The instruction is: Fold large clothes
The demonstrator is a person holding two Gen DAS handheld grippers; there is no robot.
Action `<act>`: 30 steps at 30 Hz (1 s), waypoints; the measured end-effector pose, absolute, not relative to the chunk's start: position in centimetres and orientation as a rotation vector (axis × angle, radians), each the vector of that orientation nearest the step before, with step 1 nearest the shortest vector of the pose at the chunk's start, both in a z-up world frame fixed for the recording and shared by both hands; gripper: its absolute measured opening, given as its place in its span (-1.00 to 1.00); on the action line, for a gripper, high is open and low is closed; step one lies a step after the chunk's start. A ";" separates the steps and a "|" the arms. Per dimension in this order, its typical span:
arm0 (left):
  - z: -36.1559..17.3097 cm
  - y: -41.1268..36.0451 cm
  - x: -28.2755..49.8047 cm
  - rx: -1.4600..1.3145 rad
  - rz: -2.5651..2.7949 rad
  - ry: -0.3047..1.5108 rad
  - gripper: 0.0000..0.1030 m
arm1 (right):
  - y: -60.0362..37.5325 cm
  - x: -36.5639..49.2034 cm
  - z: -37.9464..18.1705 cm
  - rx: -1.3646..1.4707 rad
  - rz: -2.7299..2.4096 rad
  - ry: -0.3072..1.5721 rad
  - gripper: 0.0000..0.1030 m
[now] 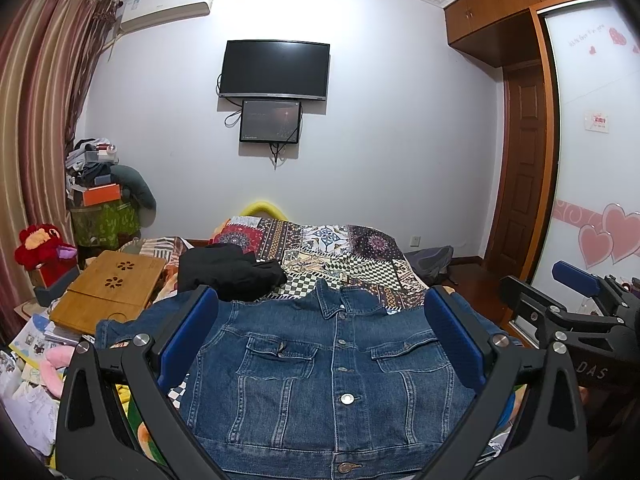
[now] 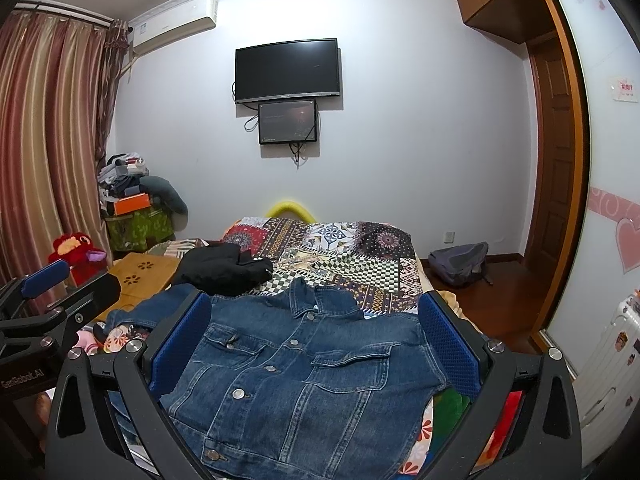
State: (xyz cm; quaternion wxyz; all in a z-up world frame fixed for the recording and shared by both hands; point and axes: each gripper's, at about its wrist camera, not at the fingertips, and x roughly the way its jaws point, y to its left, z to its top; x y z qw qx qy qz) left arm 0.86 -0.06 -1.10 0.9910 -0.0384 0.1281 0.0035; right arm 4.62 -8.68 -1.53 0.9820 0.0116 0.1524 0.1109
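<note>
A blue denim jacket [image 1: 332, 376] lies buttoned and front up on the bed, collar pointing away from me; the right wrist view shows the same denim jacket [image 2: 304, 368] with one sleeve spread to the left. My left gripper [image 1: 320, 344] hovers above its chest, wide open, blue pads on either side and nothing held. My right gripper [image 2: 316, 344] is likewise open over the jacket. Each gripper shows at the edge of the other's view: the right gripper [image 1: 576, 296] at the right, the left gripper [image 2: 44, 284] at the left.
A patchwork quilt [image 1: 344, 256] covers the bed, with a black garment [image 1: 228, 272] lying beyond the jacket's left shoulder. A bamboo lap tray [image 1: 112, 292], papers and a red plush toy [image 1: 40, 248] crowd the left side. A grey backpack [image 2: 460, 264] sits on the floor at the right.
</note>
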 end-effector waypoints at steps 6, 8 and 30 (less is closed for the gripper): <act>-1.0 0.4 0.9 -0.084 0.007 0.261 1.00 | -8.7 4.8 -1.3 0.022 0.221 0.309 0.99; -0.9 0.4 0.9 -0.084 0.009 0.262 1.00 | -8.7 4.7 -1.3 0.023 0.220 0.310 0.99; -0.9 0.6 1.0 -0.083 0.012 0.263 1.00 | -8.9 5.0 -1.1 0.021 0.230 0.313 0.99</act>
